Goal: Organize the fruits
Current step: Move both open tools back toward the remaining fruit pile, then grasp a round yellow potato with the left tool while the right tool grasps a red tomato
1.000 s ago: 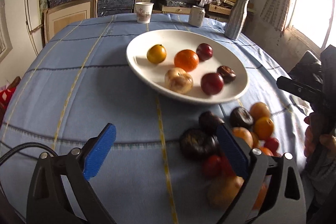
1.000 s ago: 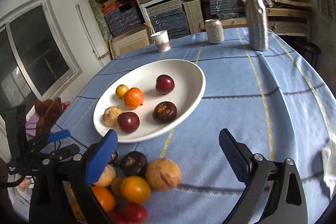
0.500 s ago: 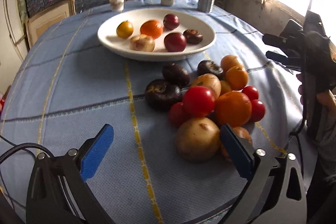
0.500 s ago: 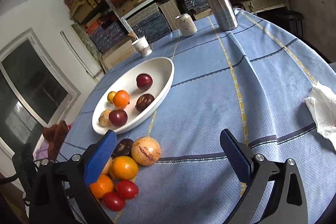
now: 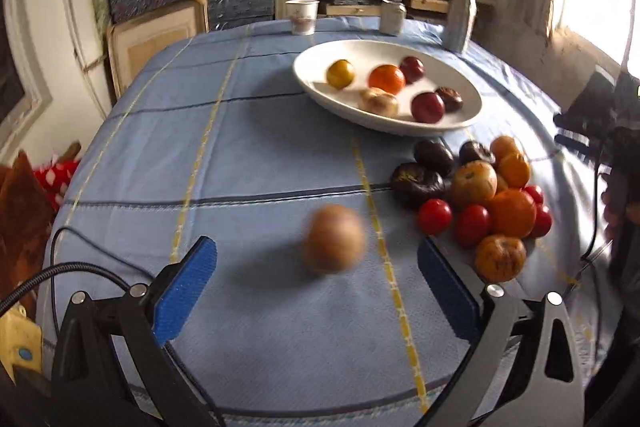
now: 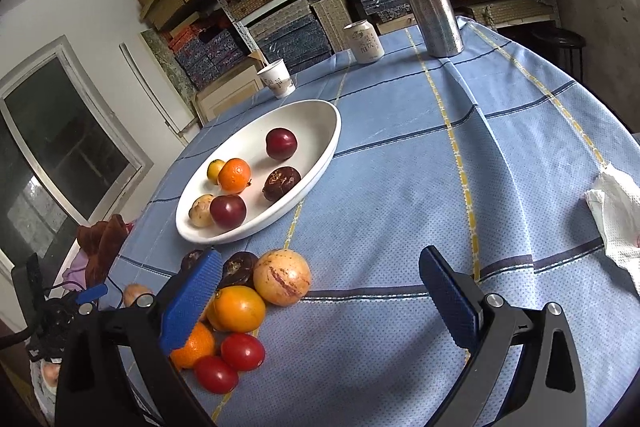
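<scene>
tan round fruit [image 5: 334, 239] blurred, no clear long axis, ahead of open left tool [image 5: 316, 291]; right tool [image 6: 320, 297] open.

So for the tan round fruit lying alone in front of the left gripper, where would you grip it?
Probably across the widest middle of the tan fruit, with the left gripper coming straight forward and low. It sits alone on the tablecloth, bare cloth either side. Its blur hints it may be rolling.

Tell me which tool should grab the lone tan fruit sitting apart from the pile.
Left. The left tool is open with the tan fruit just ahead between its fingers; the right tool faces bare cloth.
</scene>
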The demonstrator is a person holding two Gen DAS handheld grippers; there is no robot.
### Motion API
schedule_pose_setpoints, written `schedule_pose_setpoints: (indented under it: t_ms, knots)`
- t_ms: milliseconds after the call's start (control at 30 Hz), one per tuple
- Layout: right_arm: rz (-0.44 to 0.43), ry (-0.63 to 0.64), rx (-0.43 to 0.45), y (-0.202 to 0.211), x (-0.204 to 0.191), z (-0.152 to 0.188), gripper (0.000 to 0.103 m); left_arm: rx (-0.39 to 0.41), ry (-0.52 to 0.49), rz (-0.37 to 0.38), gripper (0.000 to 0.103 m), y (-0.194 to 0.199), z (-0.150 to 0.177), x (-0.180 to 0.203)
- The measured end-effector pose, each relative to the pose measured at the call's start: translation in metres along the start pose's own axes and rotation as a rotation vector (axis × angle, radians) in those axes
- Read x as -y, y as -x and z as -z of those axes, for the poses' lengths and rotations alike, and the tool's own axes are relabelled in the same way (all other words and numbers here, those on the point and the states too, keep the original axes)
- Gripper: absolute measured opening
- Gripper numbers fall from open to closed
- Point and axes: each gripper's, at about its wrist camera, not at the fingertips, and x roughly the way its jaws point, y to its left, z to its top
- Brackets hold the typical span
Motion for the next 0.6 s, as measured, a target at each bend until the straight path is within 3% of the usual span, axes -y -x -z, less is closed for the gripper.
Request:
schedule_pose_setpoints:
  t_ms: [133, 400, 567, 600]
  knots:
    - [-0.004, 0.004, 0.001, 0.001, -0.001, 0.0, 0.1, -0.038, 0.02, -0.012, 0.099, -0.018, -0.001, -0.003]
    - [-0.003, 0.024, -0.011, -0.001, -0.005, 0.001, 0.1, 0.002, 0.131, 0.001, 0.097, -0.022, -0.014, -0.033]
    - [-0.002, 0.025, -0.012, 0.0, -0.006, 0.001, 0.1, -0.049, 0.14, -0.004, 0.066, -0.04, -0.015, -0.034]
    - [-0.003, 0.025, -0.011, 0.0, -0.006, 0.001, 0.1, -0.06, 0.123, -0.002, 0.066, -0.043, -0.014, -0.03]
